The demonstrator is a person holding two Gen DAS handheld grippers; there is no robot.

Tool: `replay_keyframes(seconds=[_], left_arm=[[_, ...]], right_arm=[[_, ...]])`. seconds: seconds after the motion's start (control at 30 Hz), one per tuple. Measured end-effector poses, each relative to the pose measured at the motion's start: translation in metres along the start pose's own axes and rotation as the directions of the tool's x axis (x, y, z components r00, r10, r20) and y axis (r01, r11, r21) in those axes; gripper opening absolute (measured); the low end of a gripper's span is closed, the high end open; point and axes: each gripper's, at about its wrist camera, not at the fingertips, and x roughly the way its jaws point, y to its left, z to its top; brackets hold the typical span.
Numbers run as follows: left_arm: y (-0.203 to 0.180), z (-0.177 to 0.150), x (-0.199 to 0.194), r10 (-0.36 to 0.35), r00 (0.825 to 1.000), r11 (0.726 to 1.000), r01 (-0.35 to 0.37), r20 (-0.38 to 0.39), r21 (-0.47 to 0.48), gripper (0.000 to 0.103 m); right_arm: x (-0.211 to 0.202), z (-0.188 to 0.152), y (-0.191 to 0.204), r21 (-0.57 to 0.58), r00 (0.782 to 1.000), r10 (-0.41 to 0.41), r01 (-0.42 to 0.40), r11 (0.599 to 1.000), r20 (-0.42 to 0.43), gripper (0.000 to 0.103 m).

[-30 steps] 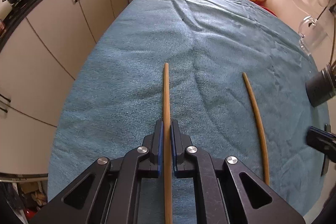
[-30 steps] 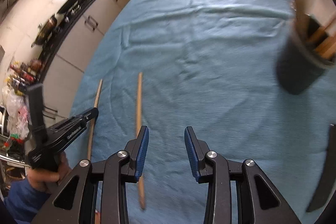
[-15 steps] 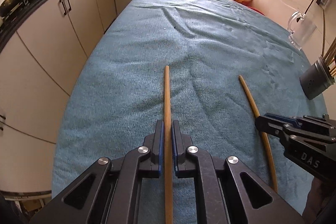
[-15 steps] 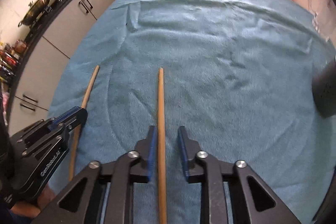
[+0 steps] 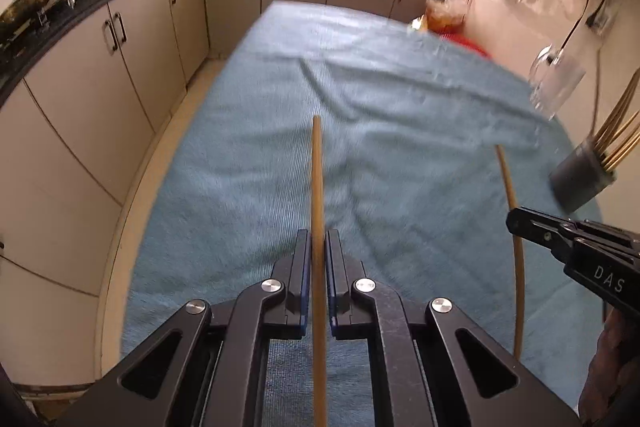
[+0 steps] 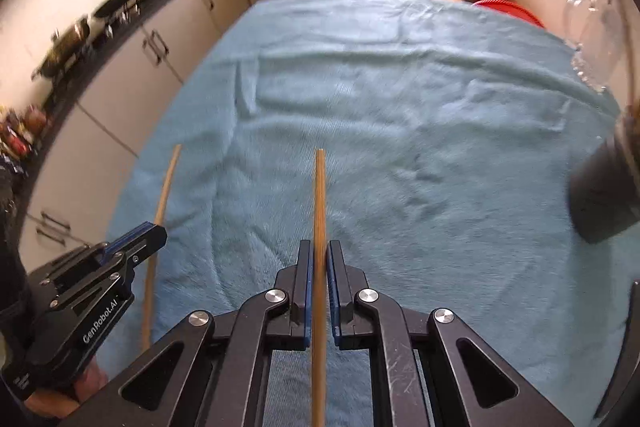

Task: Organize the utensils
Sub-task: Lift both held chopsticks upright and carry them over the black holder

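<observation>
Two wooden chopsticks are over a blue cloth (image 5: 400, 107). My left gripper (image 5: 318, 233) is shut on one chopstick (image 5: 316, 167), which points straight ahead between the pads. My right gripper (image 6: 319, 245) is closing on the other chopstick (image 6: 320, 195), and its blue pads press on the stick. Each view shows the other gripper at its side: the right gripper (image 5: 514, 219) on its chopstick (image 5: 508, 183), the left gripper (image 6: 156, 233) on its chopstick (image 6: 166, 183). A dark utensil holder (image 5: 580, 179) with several sticks in it stands at the right.
A clear glass mug (image 5: 556, 83) stands behind the holder (image 6: 600, 199) near the cloth's right edge. A dark flat object (image 6: 626, 347) lies at the near right. Cream kitchen cabinets (image 5: 120, 75) and a counter with pans run along the left and far sides.
My right gripper swung left over the second chopstick and closed on it. My left gripper stayed shut on its chopstick and rose a little, so more of the kitchen shows.
</observation>
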Motion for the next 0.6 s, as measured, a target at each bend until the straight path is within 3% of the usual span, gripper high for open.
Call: replay_keyframes(seconds=[0.23, 0.6], left_arm=[[-0.012, 0.02, -0.053, -0.04, 0.991, 0.999, 0.04, 0.126, 0.0, 0.007], [-0.051, 0.023, -0.079, -0.044, 0.982, 0.999, 0.042, 0.182, 0.015, 0.007]], right_arm=[[-0.063, 0.004, -0.01, 0.03, 0.991, 0.02, -0.025, 0.999, 0.132, 0.007], [-0.122, -0.006, -0.03, 0.033, 0.972, 0.044, -0.053, 0.998, 0.232, 0.007]])
